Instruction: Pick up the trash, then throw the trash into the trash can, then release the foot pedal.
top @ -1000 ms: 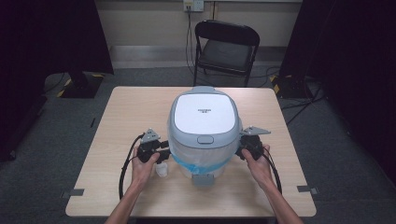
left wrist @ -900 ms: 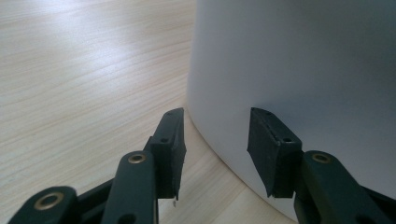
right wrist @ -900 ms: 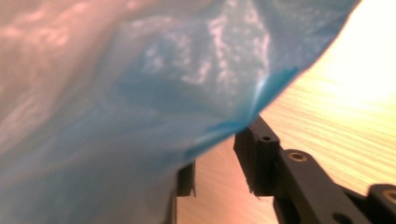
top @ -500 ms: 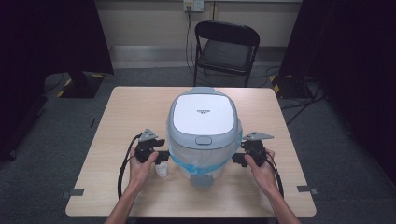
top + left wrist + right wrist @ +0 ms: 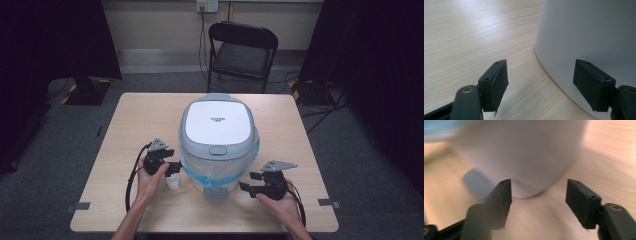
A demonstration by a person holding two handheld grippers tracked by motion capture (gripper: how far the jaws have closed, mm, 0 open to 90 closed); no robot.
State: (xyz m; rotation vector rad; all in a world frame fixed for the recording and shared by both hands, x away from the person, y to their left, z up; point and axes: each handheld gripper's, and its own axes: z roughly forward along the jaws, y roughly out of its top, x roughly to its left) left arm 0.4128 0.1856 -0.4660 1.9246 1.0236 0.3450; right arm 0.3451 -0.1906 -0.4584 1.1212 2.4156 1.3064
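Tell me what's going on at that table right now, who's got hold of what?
A person holds a gripper in each hand on either side of a white lidded bin with a blue bag liner, standing on the wooden table. The left gripper sits close to the bin's side, the right gripper near its front corner. Both have open jaws and hold nothing.

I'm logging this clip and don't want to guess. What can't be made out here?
- High view: print on the bin's white lid, too small to read.
- High view: small white object beside the left gripper, partly hidden by hand.
- Right gripper view: bin base and grey pedal, motion-blurred.
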